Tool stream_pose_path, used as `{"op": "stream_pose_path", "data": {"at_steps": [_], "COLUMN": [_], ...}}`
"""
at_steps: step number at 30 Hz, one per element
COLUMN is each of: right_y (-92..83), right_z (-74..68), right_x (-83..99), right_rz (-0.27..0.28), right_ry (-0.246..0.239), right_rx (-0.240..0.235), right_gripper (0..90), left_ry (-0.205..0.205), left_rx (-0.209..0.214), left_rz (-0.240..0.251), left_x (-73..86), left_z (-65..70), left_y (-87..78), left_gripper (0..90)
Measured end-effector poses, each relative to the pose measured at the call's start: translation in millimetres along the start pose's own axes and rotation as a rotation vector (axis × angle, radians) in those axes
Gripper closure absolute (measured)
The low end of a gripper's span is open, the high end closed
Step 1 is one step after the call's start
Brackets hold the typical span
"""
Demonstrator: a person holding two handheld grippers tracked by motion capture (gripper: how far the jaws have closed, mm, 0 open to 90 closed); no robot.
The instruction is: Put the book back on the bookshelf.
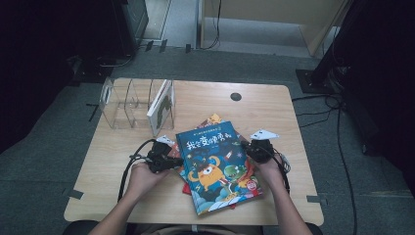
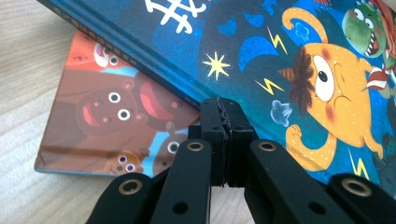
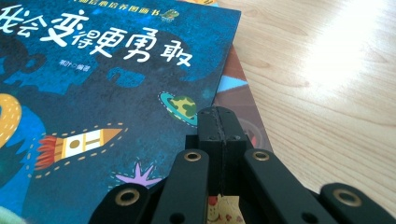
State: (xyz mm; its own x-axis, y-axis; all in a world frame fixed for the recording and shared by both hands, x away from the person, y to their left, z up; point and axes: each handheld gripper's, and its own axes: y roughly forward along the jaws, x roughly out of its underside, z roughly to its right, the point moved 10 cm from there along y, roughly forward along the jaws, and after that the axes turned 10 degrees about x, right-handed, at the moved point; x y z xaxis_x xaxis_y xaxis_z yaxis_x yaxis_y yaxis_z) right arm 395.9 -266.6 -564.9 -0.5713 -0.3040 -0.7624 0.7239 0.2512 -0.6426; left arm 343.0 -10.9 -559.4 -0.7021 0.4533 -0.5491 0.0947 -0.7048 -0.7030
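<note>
Blue picture book (image 1: 219,164) lay flat on top of a loose stack at the near middle of the wooden table (image 1: 293,142), between the two hand-held grippers. Its glossy cover carried large white Chinese characters, 我会变得更勇敢, with a smaller line of writing beneath that was too small to read, and cartoon art of an orange one-eyed monster, a green creature, a rocket and a ringed planet. The left gripper (image 1: 169,160) sat at the book's left edge with its black jaws pressed together on nothing, tips just at the spine in the left gripper view (image 2: 223,106). The right gripper (image 1: 250,149) rested at the book's upper right corner, jaws likewise together and empty (image 3: 219,116). Directly under the blue book, jutting out beyond the left gripper's jaws, lay a brown-covered book (image 2: 112,126) showing round-eyed cartoon faces; another cover edge (image 3: 243,100) peeked out beside the right gripper. Farther off, beyond the left gripper, a clear plastic divider rack (image 1: 120,105) stood on the table with one thin book (image 1: 161,106) upright in its right-hand slot. A dark round grommet (image 1: 236,96) marked the tabletop near the far edge.
</note>
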Motion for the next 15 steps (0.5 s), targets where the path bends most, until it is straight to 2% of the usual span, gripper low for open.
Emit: {"op": "stream_pose_path", "data": {"at_steps": [4,6,7,11,15], "right_y": [2.6,3.5,4.2,4.7,0.7], "right_z": [-0.1,0.2,0.3,1.5,4.5], "right_x": [-2.1,-2.6,-3.3,-3.9,-1.6], "right_rz": [0.013,0.009,0.005,0.000,-0.010], "right_ry": [-0.001,0.004,0.011,0.009,0.017], "right_rx": [-0.004,-0.011,-0.015,-0.013,-0.004], "right_gripper": [90.0,90.0,90.0,90.0,90.0], "left_ry": [-0.006,0.028,0.032,0.029,0.036], "left_rx": [0.028,-0.006,-0.007,-0.025,-0.045], "left_rz": [0.008,0.001,-0.004,0.007,0.043], "left_x": [3.3,4.1,3.9,-2.1,-15.1], "left_z": [7.6,10.0,10.1,2.7,-7.0], "left_y": [0.4,0.7,0.6,-4.1,-15.0], "left_gripper": [89.7,89.6,89.5,86.8,87.4]}}
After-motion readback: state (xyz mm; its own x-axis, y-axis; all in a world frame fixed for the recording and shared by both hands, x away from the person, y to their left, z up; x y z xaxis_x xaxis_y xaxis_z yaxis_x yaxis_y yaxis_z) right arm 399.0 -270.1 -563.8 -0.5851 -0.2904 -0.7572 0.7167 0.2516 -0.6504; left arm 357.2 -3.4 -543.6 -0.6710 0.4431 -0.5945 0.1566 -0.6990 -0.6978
